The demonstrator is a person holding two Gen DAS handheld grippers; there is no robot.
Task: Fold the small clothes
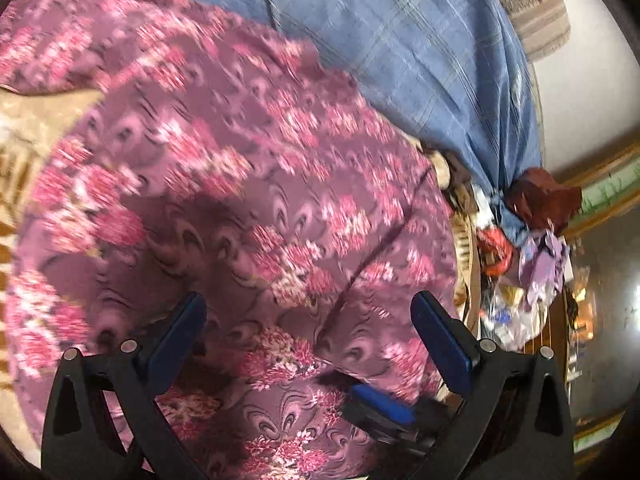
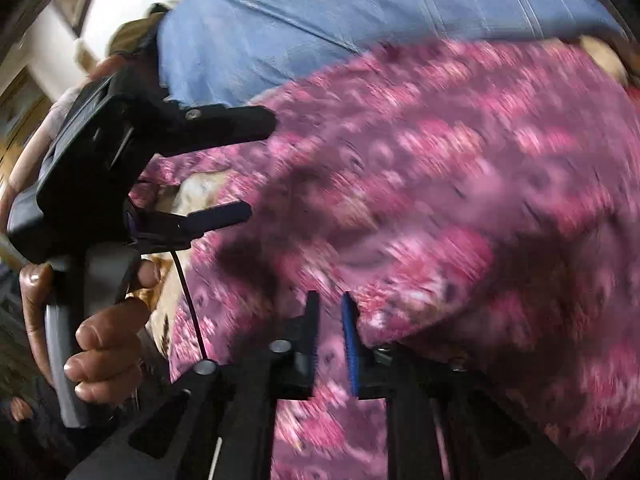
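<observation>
Left gripper (image 1: 308, 316) spread wide above the purple floral garment (image 1: 240, 184), blue pads (image 1: 440, 340) apart, nothing between them. Seen from the right wrist view, same left gripper (image 2: 256, 168) held in a hand (image 2: 104, 344) at the picture's left, jaws gaping over the cloth's edge. Right gripper (image 2: 330, 320) narrowly parted, a slim gap between its black finger and blue pad; no cloth visibly pinched. Garment (image 2: 420, 200) spread over a beige patterned surface (image 1: 44, 120), filling most of both views, blurred. Blue checked shirt (image 1: 400, 40) of the person just behind it. Heap of mixed fabrics (image 1: 532, 240) at the right.
</observation>
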